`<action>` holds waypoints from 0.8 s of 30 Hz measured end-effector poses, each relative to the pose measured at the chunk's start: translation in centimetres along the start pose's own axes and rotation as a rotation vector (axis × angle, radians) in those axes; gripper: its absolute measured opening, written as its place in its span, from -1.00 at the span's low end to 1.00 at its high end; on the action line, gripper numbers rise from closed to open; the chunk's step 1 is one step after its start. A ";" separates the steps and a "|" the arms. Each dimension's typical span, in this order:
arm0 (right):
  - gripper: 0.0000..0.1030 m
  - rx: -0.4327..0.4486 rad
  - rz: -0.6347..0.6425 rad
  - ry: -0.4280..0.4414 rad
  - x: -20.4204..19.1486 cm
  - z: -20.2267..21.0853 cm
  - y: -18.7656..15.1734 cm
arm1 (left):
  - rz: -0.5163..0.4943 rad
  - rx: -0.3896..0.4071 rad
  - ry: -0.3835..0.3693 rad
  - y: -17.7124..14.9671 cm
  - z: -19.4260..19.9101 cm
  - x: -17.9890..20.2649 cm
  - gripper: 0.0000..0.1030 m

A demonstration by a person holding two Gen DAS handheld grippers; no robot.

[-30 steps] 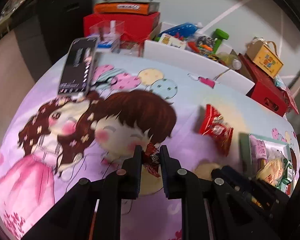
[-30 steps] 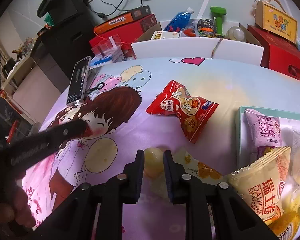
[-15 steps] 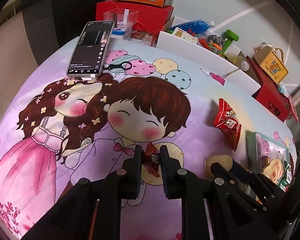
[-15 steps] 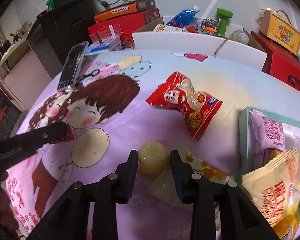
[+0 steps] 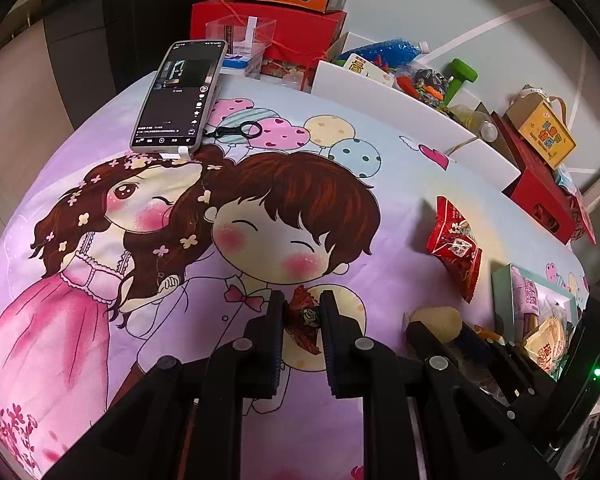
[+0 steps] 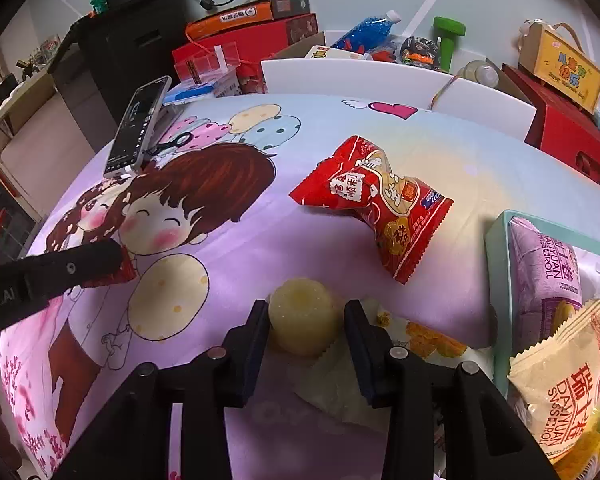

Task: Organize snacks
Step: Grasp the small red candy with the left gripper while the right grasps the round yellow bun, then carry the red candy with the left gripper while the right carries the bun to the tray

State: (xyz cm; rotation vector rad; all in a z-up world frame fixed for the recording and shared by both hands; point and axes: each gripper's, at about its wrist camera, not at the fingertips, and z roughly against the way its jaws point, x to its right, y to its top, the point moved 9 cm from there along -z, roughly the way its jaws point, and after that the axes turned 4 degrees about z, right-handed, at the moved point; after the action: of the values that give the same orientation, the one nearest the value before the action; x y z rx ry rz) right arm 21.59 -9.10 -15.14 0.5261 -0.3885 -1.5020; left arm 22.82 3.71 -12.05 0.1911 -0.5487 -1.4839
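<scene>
My left gripper is shut on a small red candy wrapper just above the cartoon tablecloth; it also shows in the right wrist view. My right gripper is open, its fingers on either side of a pale yellow jelly cup in a clear wrapper that lies on the cloth. The jelly cup also shows in the left wrist view. A red snack bag lies on the table beyond it. A teal tray at the right holds several snack packs.
A phone and a black ring clip lie at the far left of the table. Red boxes, a white bin of toys and a yellow carton stand behind the table's far edge.
My right gripper has opened around the jelly cup, which now rests on the cloth. My left gripper, still shut on the red candy, has moved back toward me.
</scene>
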 end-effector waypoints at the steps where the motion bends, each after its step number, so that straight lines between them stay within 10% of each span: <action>1: -0.18 0.000 -0.004 0.001 0.0 0.0 0.0 | -0.001 0.000 0.000 0.1 0.0 0.0 -0.65; 24: -0.23 0.164 -0.041 0.032 0.3 7.9 2.7 | -0.060 0.054 0.003 0.9 1.8 2.0 -0.65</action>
State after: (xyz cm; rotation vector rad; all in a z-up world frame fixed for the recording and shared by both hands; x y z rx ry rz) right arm 19.47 -10.14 -7.14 0.6899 -0.4810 -1.5072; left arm 22.75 2.17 -9.66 0.2539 -0.5851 -1.5273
